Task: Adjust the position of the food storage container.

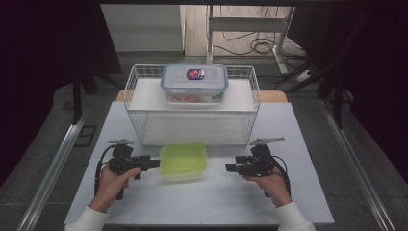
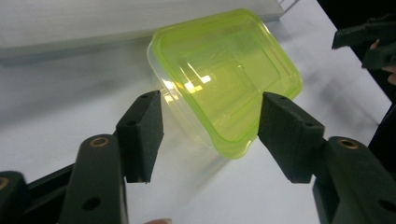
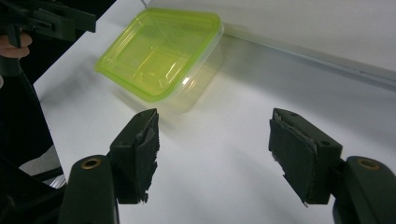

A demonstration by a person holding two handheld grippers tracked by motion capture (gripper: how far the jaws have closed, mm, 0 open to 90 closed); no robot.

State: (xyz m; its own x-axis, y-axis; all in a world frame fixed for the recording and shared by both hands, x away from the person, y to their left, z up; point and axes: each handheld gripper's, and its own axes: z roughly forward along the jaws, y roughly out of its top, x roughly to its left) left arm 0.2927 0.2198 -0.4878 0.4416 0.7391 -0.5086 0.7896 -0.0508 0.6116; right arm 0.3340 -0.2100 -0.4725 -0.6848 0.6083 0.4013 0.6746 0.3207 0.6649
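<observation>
While the green-lidded container sits low in the middle of the high view, on the white table just in front of the wire basket, both grippers flank it at its own height, one to each side, probably so that each can come at an end of the box; the left gripper points inward with its tips just beside the container's left edge, and in the left gripper view its jaws stand wide apart with the near corner of the green lid lying between them, nothing yet pinched, which suggests a grip on that corner or rim is being lined up; the right gripper sits a little farther off at the right of centre, and in the right gripper view its jaws are likewise spread and empty, with bare table between them and the container in the upper left of the frame, near but not touching; the lid seems seated flat on the clear tub, though whether it is pressed fully shut is hard to tell through the glare; on the raised shelf inside the basket, at upper centre of the high view, a blue-rimmed storage box stands with its lid clipped on and something reddish inside, well apart from both hands
</observation>
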